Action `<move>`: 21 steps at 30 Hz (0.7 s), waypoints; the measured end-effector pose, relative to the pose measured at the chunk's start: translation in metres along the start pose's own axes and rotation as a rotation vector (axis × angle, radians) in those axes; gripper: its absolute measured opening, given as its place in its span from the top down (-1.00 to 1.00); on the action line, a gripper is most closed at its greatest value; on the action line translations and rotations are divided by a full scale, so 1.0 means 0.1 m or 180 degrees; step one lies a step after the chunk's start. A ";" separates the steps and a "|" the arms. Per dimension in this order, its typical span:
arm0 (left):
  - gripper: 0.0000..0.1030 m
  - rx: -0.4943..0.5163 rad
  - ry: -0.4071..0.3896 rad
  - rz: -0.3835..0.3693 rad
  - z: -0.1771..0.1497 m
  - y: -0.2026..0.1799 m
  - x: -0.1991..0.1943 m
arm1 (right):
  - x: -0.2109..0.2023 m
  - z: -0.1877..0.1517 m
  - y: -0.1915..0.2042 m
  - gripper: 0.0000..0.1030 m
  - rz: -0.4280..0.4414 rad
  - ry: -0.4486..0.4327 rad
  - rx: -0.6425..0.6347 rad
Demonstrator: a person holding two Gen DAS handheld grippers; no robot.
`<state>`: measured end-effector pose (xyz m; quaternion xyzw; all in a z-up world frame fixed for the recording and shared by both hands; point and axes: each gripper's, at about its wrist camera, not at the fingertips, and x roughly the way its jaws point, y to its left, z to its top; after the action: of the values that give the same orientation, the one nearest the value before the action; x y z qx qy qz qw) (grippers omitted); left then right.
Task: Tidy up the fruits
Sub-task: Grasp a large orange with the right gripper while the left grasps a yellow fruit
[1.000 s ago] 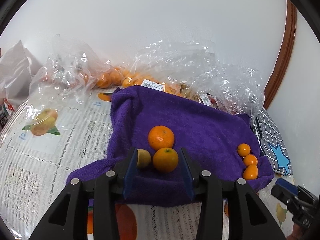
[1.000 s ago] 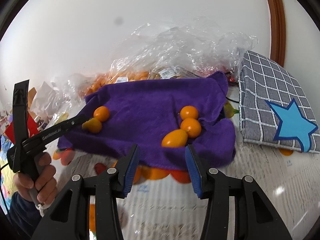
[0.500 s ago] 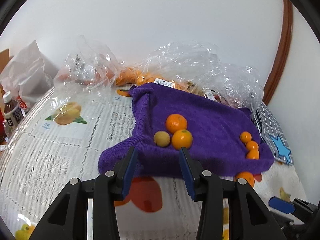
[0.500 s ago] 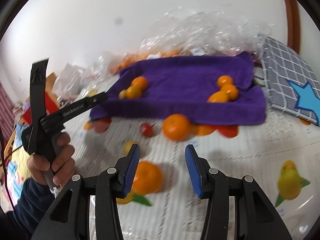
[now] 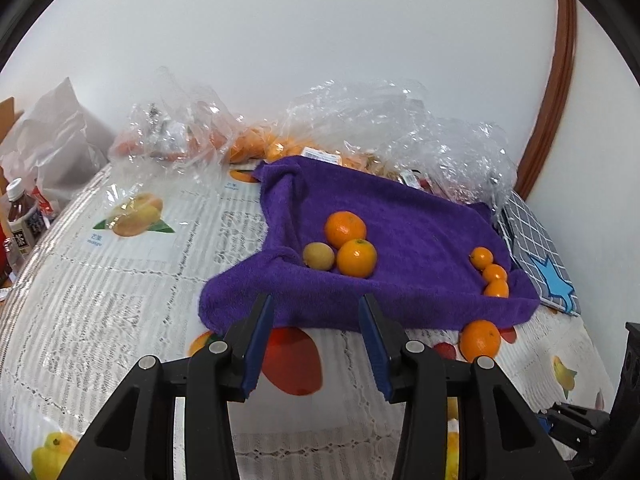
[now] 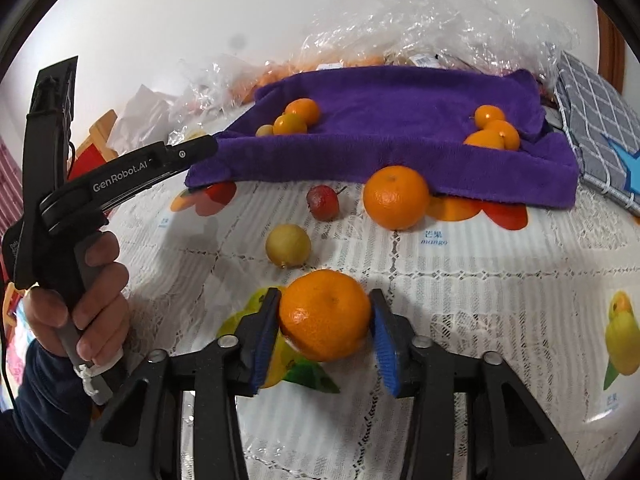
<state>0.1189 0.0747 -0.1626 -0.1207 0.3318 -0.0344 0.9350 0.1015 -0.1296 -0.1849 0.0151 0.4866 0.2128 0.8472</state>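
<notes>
Between the blue pads of the right tool (image 6: 325,332) sits a mandarin (image 6: 325,314), resting on the lace-covered tabletop (image 6: 500,292) well in front of the purple towel (image 6: 400,120). The jaws are closing on it; the left pad looks to be at the peel, while the right pad seems just shy of it, so I would not call the grip made yet. The left tool (image 5: 316,340) hangs empty, its jaws partly apart with nothing between them, aimed at the near hem of the towel.

The main risk, as I judge it, lies in the fruit's shape. A round, smooth mandarin caught below or off its widest line can squirt forward out of the pads and roll toward the small yellow fruit (image 6: 288,245) or the red fruit (image 6: 322,202) just beyond it. Squeezing too hard could split the soft peel. If the lift starts before both pads press firmly, the mandarin may drop and roll off across the tabletop.

On the towel, three fruits cluster at the left (image 6: 294,120) and three small oranges (image 6: 494,132) at the right, while a large orange (image 6: 396,197) lies against the towel's front hem. A carry swung low over that hem could knock this orange or drag the cloth and scatter both groups.
</notes>
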 end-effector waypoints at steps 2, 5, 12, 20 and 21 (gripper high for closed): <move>0.18 0.0054 0.0053 -0.0077 -0.03 -0.04 0.01 | -0.02 -0.02 0.00 0.18 -0.0057 -0.0031 -0.0055; 0.18 0.0179 0.0157 -0.0259 -0.09 -0.15 0.02 | -0.10 -0.03 -0.06 0.18 -0.0227 -0.0122 -0.0132; 0.18 0.0501 0.0402 -0.0662 -0.28 -0.53 0.01 | -0.30 -0.07 -0.53 0.18 -0.0546 -0.0282 0.0081; 0.18 0.0673 0.0700 -0.0744 -0.40 -0.75 0.11 | -0.40 -0.13 -0.88 0.18 -0.0696 -0.0282 0.0293; 0.18 0.0669 0.0734 -0.0733 -0.41 -0.75 0.13 | -0.39 -0.14 -0.89 0.18 -0.0680 -0.0255 0.0305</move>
<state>0.1045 -0.0078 -0.1825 -0.0548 0.4153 -0.1892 0.8881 0.1034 -0.2276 -0.1812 0.0122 0.4609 0.0970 0.8821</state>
